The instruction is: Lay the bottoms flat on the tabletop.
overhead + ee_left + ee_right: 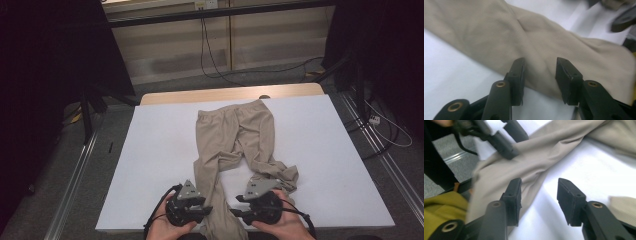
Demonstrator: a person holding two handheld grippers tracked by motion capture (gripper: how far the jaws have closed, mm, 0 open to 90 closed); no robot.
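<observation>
A pair of beige trousers (235, 145) lies stretched out on the white table (160, 150), waistband at twelve o'clock near the far edge and the two legs running down toward six o'clock, where the person stands. The leg on the person's left reaches all the way to the near edge and hangs slightly over it, while the other leg ends short in a crumpled heap (282, 175) at about four o'clock from the table's middle. The left gripper (202, 209) sits in the person's left hand (167, 227) at seven o'clock, just beside the long leg, and from its own camera the jaws stand apart with the beige cloth (536, 45) lying flat across and beyond them, nothing pinched between them. The right gripper (239, 206) rests in the right hand (282, 227) at five o'clock, pointing inward at the same leg; in its own view the jaws are likewise spread wide, one jaw lying at the edge of the fabric (529, 162) and the other over bare white tabletop (579, 167), gripping nothing. The two tools face each other across the long trouser leg, near one another but apart. Beyond the table, a strip of wooden board (230, 93) shows at twelve o'clock, and black cables (215, 60) trail over the grey floor.
</observation>
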